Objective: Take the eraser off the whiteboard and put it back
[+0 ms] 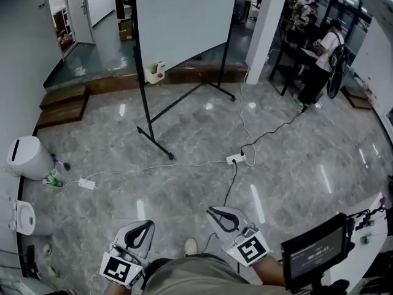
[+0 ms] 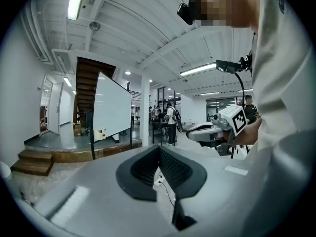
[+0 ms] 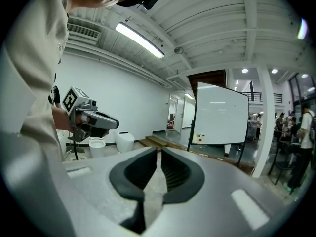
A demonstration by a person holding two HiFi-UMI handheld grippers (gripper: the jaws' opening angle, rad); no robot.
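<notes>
Whiteboard [image 1: 184, 17] stands on its black frame at the far side of the marble floor [image 1: 295, 165], well apart from the person. A small white-and-red object, apparently the eraser [image 1: 155, 72], sits at the board's lower left corner. The left gripper [image 1: 145, 226] and right gripper [image 1: 215, 211] are both clenched on nothing, close to the person's body.
</notes>
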